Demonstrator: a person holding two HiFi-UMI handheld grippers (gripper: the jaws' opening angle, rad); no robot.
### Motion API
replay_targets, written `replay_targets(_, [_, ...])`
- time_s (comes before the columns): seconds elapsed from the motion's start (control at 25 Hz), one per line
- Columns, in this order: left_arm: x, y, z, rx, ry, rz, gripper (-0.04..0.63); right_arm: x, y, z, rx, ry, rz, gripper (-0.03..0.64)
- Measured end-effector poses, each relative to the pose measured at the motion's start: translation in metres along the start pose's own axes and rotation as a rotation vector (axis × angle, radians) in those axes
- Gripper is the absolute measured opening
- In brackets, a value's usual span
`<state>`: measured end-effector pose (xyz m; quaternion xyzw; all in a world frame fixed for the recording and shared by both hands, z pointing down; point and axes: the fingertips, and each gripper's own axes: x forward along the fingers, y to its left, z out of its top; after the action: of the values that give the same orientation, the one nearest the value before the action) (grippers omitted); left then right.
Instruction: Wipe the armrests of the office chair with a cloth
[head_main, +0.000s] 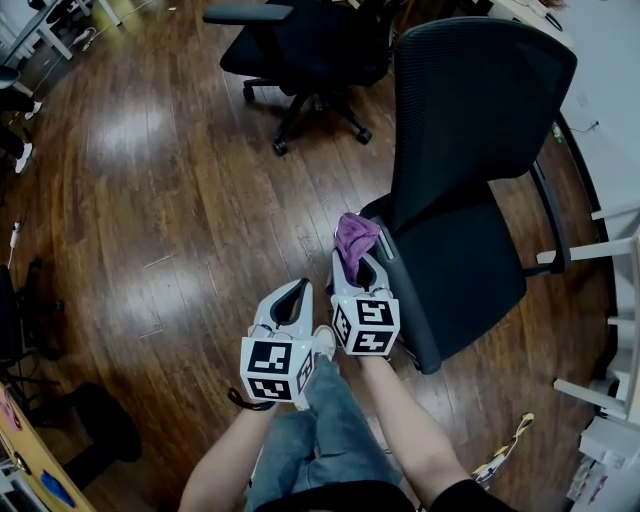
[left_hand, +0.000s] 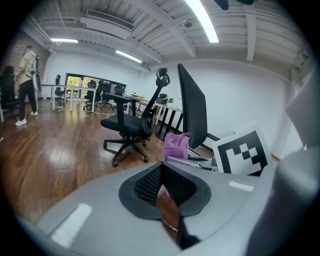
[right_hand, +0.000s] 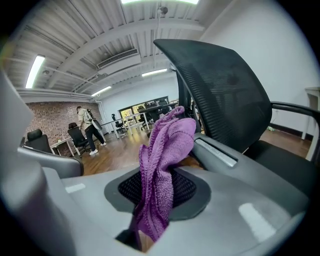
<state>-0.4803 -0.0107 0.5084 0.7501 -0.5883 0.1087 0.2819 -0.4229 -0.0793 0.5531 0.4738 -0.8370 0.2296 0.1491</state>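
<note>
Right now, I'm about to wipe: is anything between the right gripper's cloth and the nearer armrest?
Nothing visible stands between them. The purple cloth, pinched in the right gripper, sits directly beside the nearer armrest; the left gripper is off to the other side.

No words, brands or numbers can be read; only black-and-white square markers show, on the left cube and right cube.
</note>
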Motion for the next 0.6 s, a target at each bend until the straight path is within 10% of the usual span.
replay_targets(0.6, [-0.061,-0.047,-0.051,0.039,-0.007,-0.067,0.005,-0.097,-0.006,-0.051,-0.007,-0.023,-0.08,0.098])
